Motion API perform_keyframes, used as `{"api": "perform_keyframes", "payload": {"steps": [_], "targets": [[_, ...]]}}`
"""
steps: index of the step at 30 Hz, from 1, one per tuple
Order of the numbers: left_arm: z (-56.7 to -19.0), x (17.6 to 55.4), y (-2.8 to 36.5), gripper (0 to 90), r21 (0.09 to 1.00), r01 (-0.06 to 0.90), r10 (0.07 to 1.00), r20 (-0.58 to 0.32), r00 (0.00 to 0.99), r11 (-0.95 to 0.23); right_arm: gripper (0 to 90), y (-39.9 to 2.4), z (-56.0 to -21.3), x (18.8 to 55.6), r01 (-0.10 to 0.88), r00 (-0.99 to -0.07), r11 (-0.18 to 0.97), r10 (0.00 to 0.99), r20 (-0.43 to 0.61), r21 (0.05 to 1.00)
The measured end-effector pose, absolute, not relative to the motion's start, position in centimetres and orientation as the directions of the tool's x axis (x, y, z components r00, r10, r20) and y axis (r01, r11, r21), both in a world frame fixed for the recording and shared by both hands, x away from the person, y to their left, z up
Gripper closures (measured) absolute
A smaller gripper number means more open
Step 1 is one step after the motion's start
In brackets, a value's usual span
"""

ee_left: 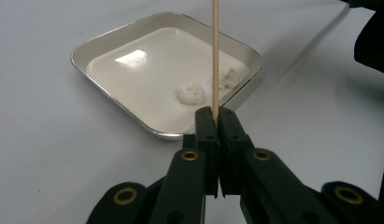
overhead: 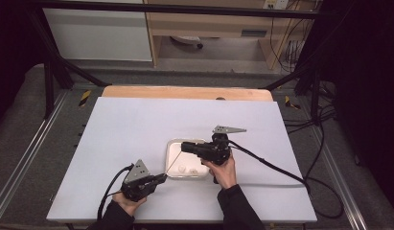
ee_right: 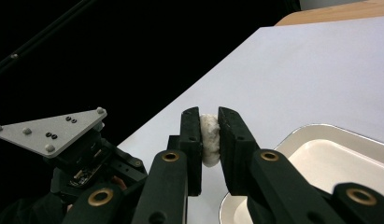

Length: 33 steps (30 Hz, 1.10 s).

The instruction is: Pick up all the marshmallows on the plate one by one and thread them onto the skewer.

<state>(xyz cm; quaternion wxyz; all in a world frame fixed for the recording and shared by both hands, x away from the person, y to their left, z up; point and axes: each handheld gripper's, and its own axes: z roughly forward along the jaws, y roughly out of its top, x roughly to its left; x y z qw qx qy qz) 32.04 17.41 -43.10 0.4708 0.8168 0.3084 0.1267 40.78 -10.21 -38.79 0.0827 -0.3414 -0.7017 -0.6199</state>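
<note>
Threading is the step judged in hand: a thin wooden skewer [ee_left: 215,56] is clamped by the left gripper [ee_left: 216,116] near the front edge of the table [overhead: 113,139], a white soft lump [ee_right: 209,137] is pinched in the right gripper [ee_right: 209,122] above the shallow white tray [overhead: 173,153], and the lump must next be aligned with the skewer tip.

Left gripper [ee_left: 216,122] clamped low; right gripper [ee_right: 209,122] pinching, seemingly raised.

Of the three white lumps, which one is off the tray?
The white lump pinched in the right claw, held above the table. The other two lumps lie in the tray.
</note>
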Motion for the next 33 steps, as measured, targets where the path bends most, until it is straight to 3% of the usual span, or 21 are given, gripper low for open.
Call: {"api": "perform_keyframes", "payload": {"steps": [33], "targets": [[-43.41,32.08,16.91,88.5,0.835,0.404,0.627,-0.093,0.773,-0.374,81.7,-9.59,-39.69,39.88,0.551,-0.774,-0.003,0.372,0.513,0.834]]}}
